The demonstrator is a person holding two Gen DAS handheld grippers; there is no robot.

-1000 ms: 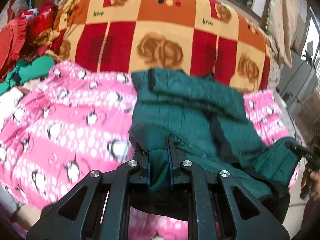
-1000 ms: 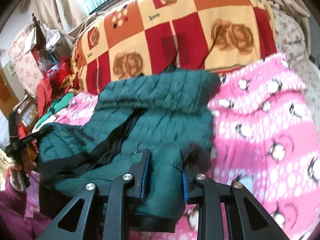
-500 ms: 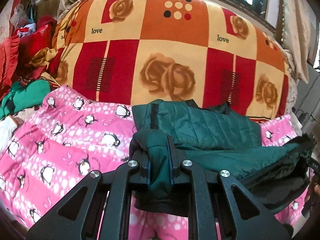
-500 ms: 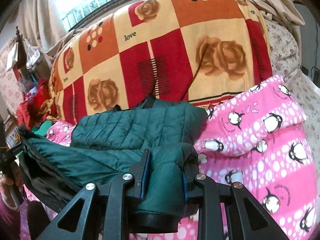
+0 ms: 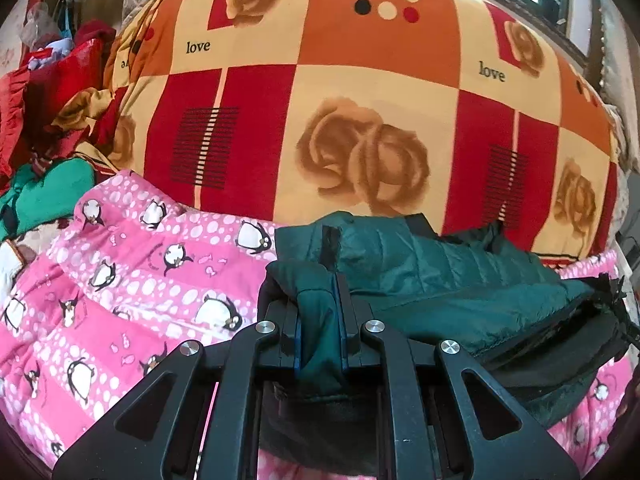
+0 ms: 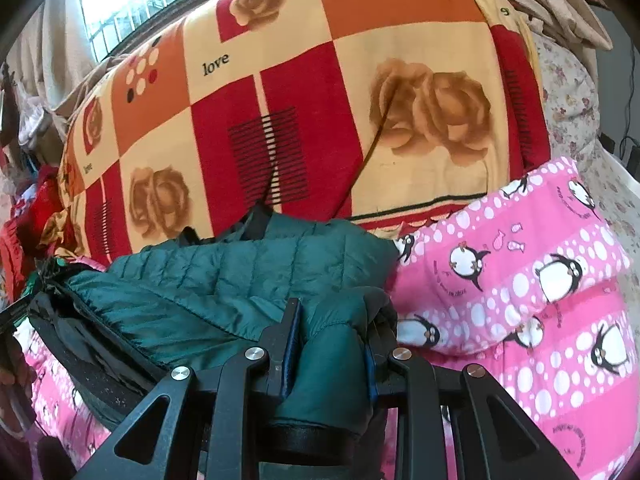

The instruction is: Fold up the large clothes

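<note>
Jacket point(image 5: 432, 268) lies centre-frame on the pink penguin blanket point(image 5: 132, 280), long axis spanning both claws: left claw point(image 5: 320, 320) and right claw point(image 6: 328, 344) each pinching one folded-over corner, equally near.

Jacket point(image 5: 440, 276) hem probably under jaws.

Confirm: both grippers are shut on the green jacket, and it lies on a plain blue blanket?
Not quite. Both the left gripper and right gripper are shut on the green jacket, but the blanket under it is pink with penguins and white dots, not plain blue. Both wrist views show it.
</note>
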